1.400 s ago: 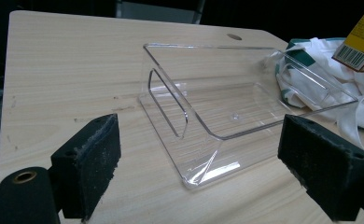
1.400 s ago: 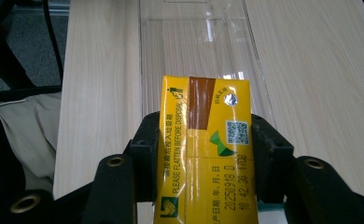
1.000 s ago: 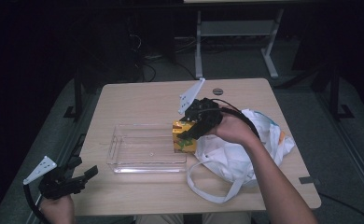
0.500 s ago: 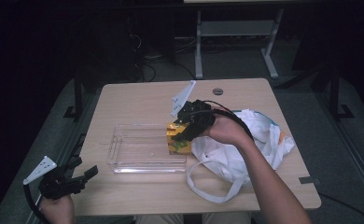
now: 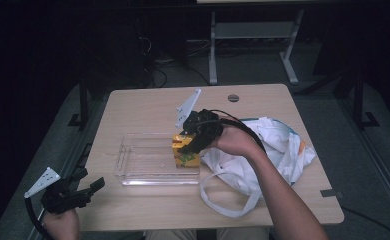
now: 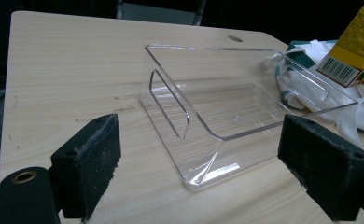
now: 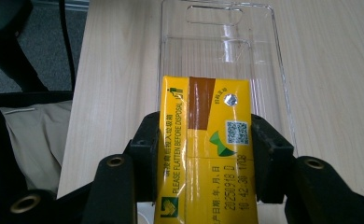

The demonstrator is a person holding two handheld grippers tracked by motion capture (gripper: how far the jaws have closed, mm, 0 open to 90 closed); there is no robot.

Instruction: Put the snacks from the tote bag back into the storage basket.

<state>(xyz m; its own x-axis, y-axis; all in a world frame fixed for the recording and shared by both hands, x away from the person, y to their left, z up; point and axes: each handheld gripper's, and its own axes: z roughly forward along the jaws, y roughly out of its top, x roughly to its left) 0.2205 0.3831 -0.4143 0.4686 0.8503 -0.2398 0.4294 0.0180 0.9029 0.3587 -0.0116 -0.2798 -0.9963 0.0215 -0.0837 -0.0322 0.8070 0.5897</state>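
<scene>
Carton (image 5: 185, 151): your right gripper (image 5: 193, 136) has carried it leftward from the edge of the white bag (image 5: 263, 150) to the right end of the clear tray (image 5: 158, 160); a second ago it sat nearer the bag, now its lower part hangs inside the tray's right end wall.
Grip on carton: clamped. In the right gripper view both black pads press the yellow carton's (image 7: 203, 154) side faces, its top panel facing the camera and the clear tray (image 7: 264, 70) stretching away beyond it.
Contact with tray floor: you cannot tell from these pictures whether the carton rests on the floor or hangs just above it.
Left gripper (image 5: 70, 195): it has kept its place at the near left corner of the table (image 5: 148, 105), well apart from the tray. In the left gripper view its pads stand wide apart with nothing between them, the clear tray (image 6: 208, 135) and a corner of the carton (image 6: 357, 46) ahead.
Meaning for the work: the carry looks nearly done; what remains, by my reading, is setting the carton down and letting go.
Watch: the tray is light and unheld, so a carton pushed against its wall could slide it.
</scene>
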